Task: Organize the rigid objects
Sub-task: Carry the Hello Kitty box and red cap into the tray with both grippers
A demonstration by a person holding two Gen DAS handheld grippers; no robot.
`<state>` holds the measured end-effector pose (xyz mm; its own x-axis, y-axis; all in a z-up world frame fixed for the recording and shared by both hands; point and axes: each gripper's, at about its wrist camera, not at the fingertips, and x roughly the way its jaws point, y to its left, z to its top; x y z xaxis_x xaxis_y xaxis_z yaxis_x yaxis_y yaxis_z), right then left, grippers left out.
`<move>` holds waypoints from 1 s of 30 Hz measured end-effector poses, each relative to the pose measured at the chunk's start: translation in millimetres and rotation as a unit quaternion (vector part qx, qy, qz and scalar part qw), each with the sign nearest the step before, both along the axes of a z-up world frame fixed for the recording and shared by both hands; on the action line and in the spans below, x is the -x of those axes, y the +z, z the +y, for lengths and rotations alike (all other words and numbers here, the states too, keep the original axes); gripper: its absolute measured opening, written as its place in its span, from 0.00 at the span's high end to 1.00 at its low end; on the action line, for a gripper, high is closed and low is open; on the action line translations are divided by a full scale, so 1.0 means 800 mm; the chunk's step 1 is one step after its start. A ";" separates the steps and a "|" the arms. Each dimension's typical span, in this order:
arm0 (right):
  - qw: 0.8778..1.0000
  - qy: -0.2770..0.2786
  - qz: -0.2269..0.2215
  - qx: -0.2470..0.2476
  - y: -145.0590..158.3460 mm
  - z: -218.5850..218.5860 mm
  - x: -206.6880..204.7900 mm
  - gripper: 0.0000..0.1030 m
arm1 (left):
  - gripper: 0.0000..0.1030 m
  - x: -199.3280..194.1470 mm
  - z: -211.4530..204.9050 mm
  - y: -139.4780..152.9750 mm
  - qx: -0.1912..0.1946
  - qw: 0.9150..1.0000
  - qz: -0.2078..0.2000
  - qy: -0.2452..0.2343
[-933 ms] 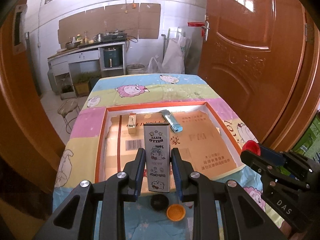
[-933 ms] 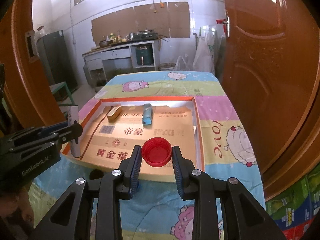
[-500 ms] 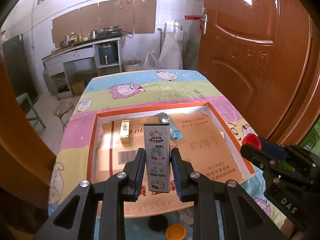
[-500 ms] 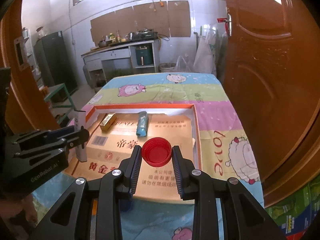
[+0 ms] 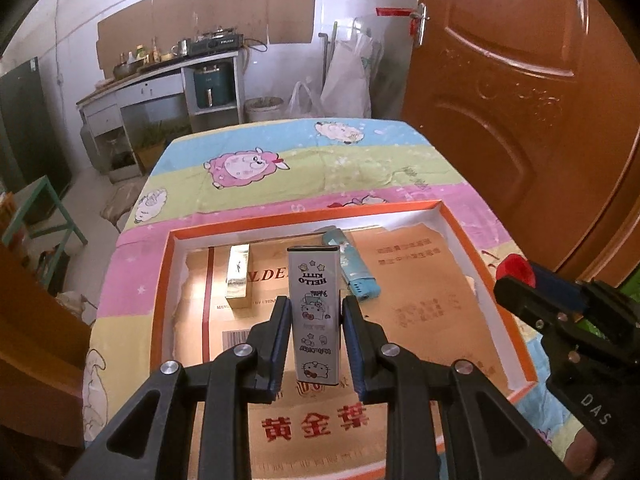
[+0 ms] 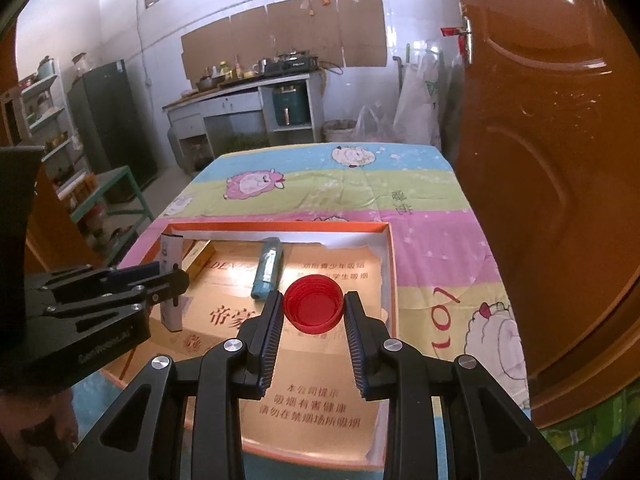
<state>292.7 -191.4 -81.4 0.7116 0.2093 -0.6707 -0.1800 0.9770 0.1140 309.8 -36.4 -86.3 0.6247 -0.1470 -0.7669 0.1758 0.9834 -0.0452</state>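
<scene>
My left gripper (image 5: 315, 320) is shut on a tall silver Hello Kitty box (image 5: 314, 308), held upright over the orange-rimmed tray (image 5: 304, 216). That box (image 6: 171, 280) and the left gripper (image 6: 172, 280) also show at the left of the right wrist view. My right gripper (image 6: 313, 310) is shut on a red bottle cap (image 6: 313, 308), open side toward the camera, above the tray (image 6: 390, 264). The cap (image 5: 516, 270) peeks out at the right of the left wrist view. In the tray lie a gold box (image 5: 239, 276) and a blue lighter (image 5: 352, 270).
The tray is lined with brown printed cardboard (image 5: 432, 280) and rests on a table with a sheep-pattern cloth (image 5: 300, 160). A brown door (image 5: 520, 100) stands close on the right. A green stool (image 6: 116, 200) and a kitchen counter (image 6: 240, 100) lie beyond the table.
Both grippers have moved forward over the tray, still holding the box and the cap. The black and orange caps on the cloth near the front edge have dropped out of view.
</scene>
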 end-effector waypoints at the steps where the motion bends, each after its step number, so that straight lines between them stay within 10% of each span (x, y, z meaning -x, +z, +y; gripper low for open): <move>1: 1.000 0.001 0.002 0.000 -0.002 0.000 -0.003 0.69 | 0.74 -0.004 0.000 -0.003 -0.002 1.000 0.002 0.001; 30: 0.998 0.041 0.052 0.004 -0.041 0.009 -0.092 0.69 | 0.74 -0.085 -0.011 -0.053 -0.028 0.998 0.047 0.009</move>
